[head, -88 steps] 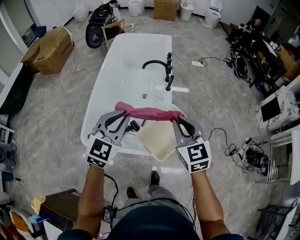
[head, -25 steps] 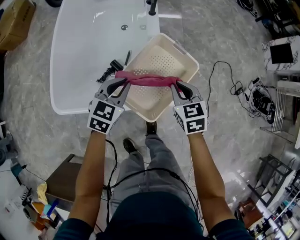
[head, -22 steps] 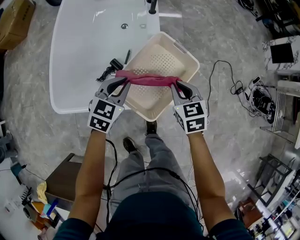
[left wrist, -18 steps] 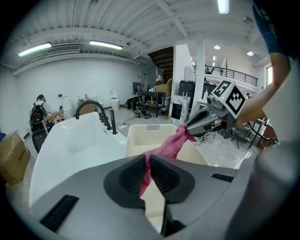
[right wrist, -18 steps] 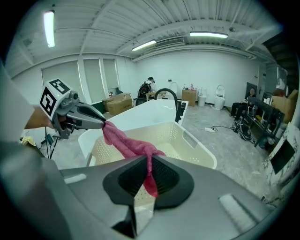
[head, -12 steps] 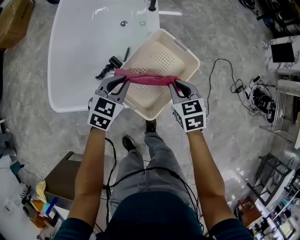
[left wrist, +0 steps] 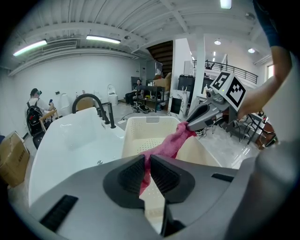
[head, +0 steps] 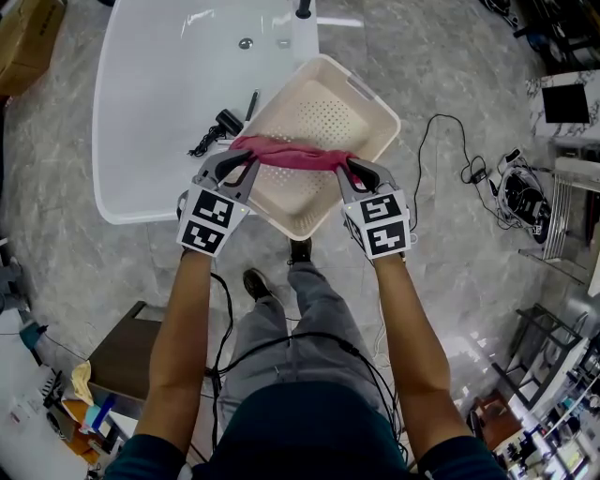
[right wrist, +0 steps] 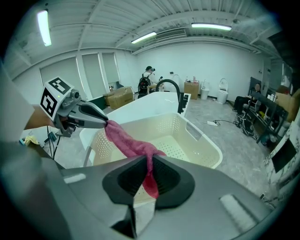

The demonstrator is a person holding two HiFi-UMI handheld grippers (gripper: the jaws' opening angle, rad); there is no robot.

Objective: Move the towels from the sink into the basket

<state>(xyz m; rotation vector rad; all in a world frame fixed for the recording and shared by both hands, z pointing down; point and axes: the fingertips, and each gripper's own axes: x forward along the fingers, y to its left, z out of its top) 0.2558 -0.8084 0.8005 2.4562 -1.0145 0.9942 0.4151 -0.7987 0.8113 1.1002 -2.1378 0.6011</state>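
Note:
A pink towel (head: 295, 156) hangs stretched between my two grippers above the cream perforated basket (head: 375, 101). My left gripper (head: 242, 156) is shut on the towel's left end over the basket's near-left rim. My right gripper (head: 349, 165) pinches the right end, and its jaws are opening slightly with the towel still between the pads. In the left gripper view the towel (left wrist: 165, 144) runs from my left gripper (left wrist: 146, 172) to the right gripper (left wrist: 187, 125). In the right gripper view the towel (right wrist: 125, 142) sags over the basket (right wrist: 208, 146) from my right gripper (right wrist: 149, 174).
The white tub-like sink (head: 155, 112) lies left of the basket, with a drain (head: 246, 43) and a black faucet (head: 303, 9). A black corded device (head: 223, 124) rests on the sink's rim. A cable (head: 441, 131) trails on the floor to the right. The person's shoes (head: 255, 281) stand just below the basket.
Since the earliest frame the towel has been carried from beside the sink to over the basket. Over the last second both grippers edge slightly forward; the towel sags a little more.

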